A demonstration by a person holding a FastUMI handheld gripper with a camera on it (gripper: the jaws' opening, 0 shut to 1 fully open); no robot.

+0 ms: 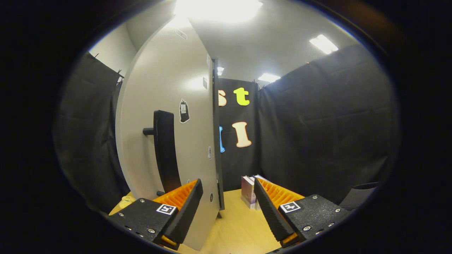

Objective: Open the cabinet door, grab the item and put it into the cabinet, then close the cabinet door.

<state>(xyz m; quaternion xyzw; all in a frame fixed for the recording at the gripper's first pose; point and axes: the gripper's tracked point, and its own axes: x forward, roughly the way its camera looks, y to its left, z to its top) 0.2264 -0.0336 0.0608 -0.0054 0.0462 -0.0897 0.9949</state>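
Door-opening step, judging by the cabinet door [166, 106] standing edge-on. Tongs [227, 204] apart, empty, astride its edge. Next: reach the box [248, 190] beyond the door.

The right tongs finger [267, 206] hides part of the box [248, 192]; its label is unreadable.

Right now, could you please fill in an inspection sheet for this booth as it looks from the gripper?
Surface: pale wood table, bare ahead of the fingers.
Job's things: cabinet door swung open, its edge between the fingers; black handle beyond the left finger; small box upright on the table by the right finger.
Clutter: yellow thing left of the door, too small to tell.
Gripper: fingers open, holding nothing.
Cables: nothing seen.
Surroundings: black cloth walls, ceiling lights.
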